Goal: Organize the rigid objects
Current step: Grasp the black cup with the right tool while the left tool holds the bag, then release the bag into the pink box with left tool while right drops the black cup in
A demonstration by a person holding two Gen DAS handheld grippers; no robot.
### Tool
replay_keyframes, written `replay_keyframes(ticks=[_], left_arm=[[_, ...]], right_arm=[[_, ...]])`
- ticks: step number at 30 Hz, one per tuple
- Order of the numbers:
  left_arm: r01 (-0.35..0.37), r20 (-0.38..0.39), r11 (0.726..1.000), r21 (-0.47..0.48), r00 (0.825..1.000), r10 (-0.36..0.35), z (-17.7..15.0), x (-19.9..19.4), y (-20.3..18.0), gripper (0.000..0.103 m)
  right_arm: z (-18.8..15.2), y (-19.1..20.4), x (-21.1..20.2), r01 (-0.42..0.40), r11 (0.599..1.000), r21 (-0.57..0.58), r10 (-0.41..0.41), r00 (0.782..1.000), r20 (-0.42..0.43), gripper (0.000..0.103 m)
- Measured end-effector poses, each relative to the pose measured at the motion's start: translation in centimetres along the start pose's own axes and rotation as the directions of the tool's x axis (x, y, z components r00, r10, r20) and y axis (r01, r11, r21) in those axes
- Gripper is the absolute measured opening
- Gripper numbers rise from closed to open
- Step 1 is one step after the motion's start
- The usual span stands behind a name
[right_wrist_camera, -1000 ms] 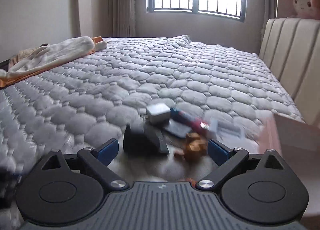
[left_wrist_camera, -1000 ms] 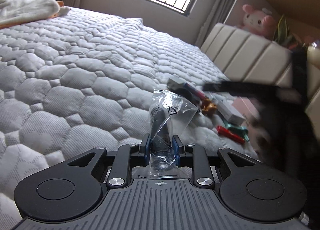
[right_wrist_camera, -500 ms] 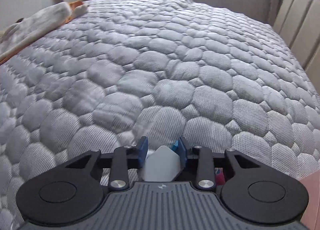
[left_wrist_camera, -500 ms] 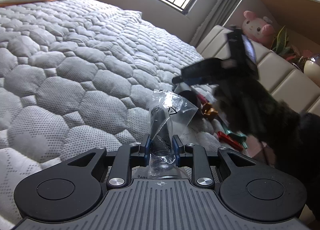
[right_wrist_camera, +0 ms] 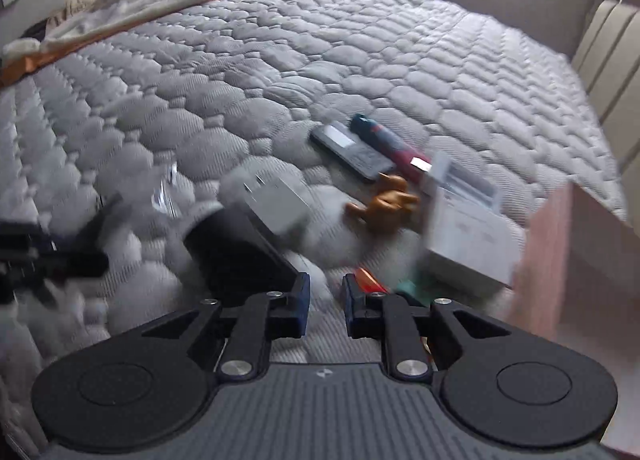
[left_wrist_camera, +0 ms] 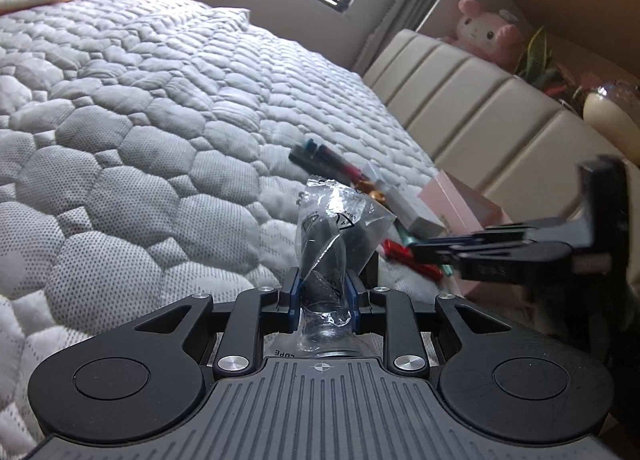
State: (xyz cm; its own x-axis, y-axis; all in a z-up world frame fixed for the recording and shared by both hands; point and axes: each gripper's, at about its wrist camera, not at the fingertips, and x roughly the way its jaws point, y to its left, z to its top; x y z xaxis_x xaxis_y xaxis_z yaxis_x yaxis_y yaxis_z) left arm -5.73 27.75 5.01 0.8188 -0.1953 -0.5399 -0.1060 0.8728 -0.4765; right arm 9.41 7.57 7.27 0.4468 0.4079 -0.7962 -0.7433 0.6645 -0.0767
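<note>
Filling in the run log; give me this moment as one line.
left gripper: shut on clear plastic bag | right gripper: shut, empty | white charger: lying on bed

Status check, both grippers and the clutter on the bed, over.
Left gripper shut on clear plastic bag. Right gripper shut, nothing between its pads. Grey charger, phone, brown figurine and white box loose on mattress.
</note>
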Motion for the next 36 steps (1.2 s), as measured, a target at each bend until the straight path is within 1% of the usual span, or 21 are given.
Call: replay_keyframes(ticks=[1, 2, 3, 4, 5, 8, 12, 14, 15, 16, 17, 18, 19, 21, 23, 25, 28, 30, 33, 36], left_arm=[[-0.013, -0.007, 1.000, -0.001, 1.000, 0.013, -0.1, -0.1, -0.1, 0.026], [-0.025, -0.011, 1.000, -0.007, 1.000, 0.025, -0.2, -0.2, 0.0, 0.026], [-0.039, -0.012, 0.999, -0.016, 0.999, 0.038, -0.2, -0.3, 0.2, 0.026], [-0.049, -0.011, 0.999, -0.023, 0.999, 0.049, -0.3, -0.6, 0.4, 0.026], [-0.059, -0.006, 0.998, -0.030, 0.998, 0.059, -0.3, -0.9, 0.6, 0.026], [-0.086, 0.011, 0.995, -0.045, 0.996, 0.087, -0.3, -1.8, 1.1, 0.026], [-0.117, 0.014, 0.991, -0.064, 0.993, 0.118, -0.3, -2.3, 1.8, 0.026], [-0.126, 0.005, 0.990, -0.067, 0.992, 0.127, -0.4, -2.2, 2.0, 0.026], [-0.130, 0.001, 0.989, -0.067, 0.991, 0.131, -0.5, -2.1, 2.0, 0.026], [-0.132, -0.004, 0.989, -0.067, 0.991, 0.132, -0.5, -2.0, 1.9, 0.026], [-0.133, -0.007, 0.989, -0.062, 0.991, 0.132, -0.6, -2.0, 1.7, 0.026], [-0.132, -0.009, 0.990, -0.056, 0.991, 0.131, -0.7, -2.0, 1.4, 0.026], [-0.128, -0.013, 0.991, -0.046, 0.992, 0.128, -0.9, -2.0, 1.0, 0.026], [-0.116, -0.026, 0.993, -0.026, 0.993, 0.115, -1.3, -1.9, 0.0, 0.026], [-0.092, -0.051, 0.996, 0.002, 0.994, 0.092, -1.9, -1.6, -1.3, 0.026], [-0.060, -0.087, 0.997, 0.039, 0.994, 0.063, -2.8, -1.0, -3.2, 0.026], [0.002, -0.155, 0.995, 0.104, 0.988, 0.014, -4.2, 0.3, -6.5, 0.026], [0.054, -0.202, 0.988, 0.148, 0.979, -0.024, -5.3, 1.3, -9.0, 0.026], [0.117, -0.256, 0.974, 0.193, 0.964, -0.065, -6.7, 2.9, -12.9, 0.026], [0.143, -0.279, 0.969, 0.199, 0.957, -0.084, -6.5, 4.6, -15.7, 0.026]], right_arm=[[-0.7, 0.1, -0.8, 0.018, 1.000, -0.009, -0.018, 1.000, 0.020, 0.020], [-1.2, 0.2, -1.4, 0.026, 1.000, -0.016, -0.025, 0.999, 0.036, 0.032], [-1.6, 0.4, -1.9, 0.028, 0.999, -0.022, -0.027, 0.998, 0.052, 0.041], [-1.8, 0.7, -2.3, 0.024, 0.999, -0.030, -0.022, 0.997, 0.076, 0.059], [-2.0, 1.1, -2.6, 0.019, 0.999, -0.045, -0.015, 0.995, 0.099, 0.068], [-1.9, 3.2, -2.2, 0.002, 0.993, -0.121, 0.014, 0.992, 0.128, 0.069], [-1.2, 6.1, -0.1, -0.013, 0.970, -0.241, 0.050, 0.988, 0.149, 0.069], [-0.5, 6.7, 1.3, 0.006, 0.966, -0.257, 0.035, 0.988, 0.152, 0.069], [0.0, 6.8, 2.1, 0.001, 0.968, -0.253, 0.036, 0.989, 0.142, 0.068], [0.4, 6.7, 2.9, -0.015, 0.969, -0.245, 0.048, 0.991, 0.127, 0.067], [0.7, 6.5, 3.4, -0.035, 0.971, -0.238, 0.062, 0.992, 0.108, 0.058], [0.8, 6.5, 3.8, -0.047, 0.971, -0.233, 0.070, 0.994, 0.089, 0.055], [0.9, 6.5, 3.9, -0.042, 0.973, -0.226, 0.062, 0.995, 0.082, 0.052], [0.5, 6.4, 2.7, -0.040, 0.977, -0.211, 0.060, 0.994, 0.091, 0.047], [-0.4, 6.1, 0.2, -0.048, 0.980, -0.192, 0.072, 0.990, 0.119, 0.046], [-1.9, 5.7, -2.7, -0.038, 0.982, -0.187, 0.065, 0.988, 0.142, 0.046], [-4.9, 4.2, -6.7, 0.015, 0.991, -0.134, 0.007, 0.987, 0.162, 0.046], [-7.5, 2.7, -8.9, 0.078, 0.993, -0.084, -0.063, 0.984, 0.167, 0.046], [-11.6, 0.7, -11.5, 0.204, 0.979, -0.009, -0.199, 0.962, 0.186, 0.046], [-15.2, -1.9, -13.5, 0.257, 0.957, 0.136, -0.277, 0.947, 0.165, 0.046]])
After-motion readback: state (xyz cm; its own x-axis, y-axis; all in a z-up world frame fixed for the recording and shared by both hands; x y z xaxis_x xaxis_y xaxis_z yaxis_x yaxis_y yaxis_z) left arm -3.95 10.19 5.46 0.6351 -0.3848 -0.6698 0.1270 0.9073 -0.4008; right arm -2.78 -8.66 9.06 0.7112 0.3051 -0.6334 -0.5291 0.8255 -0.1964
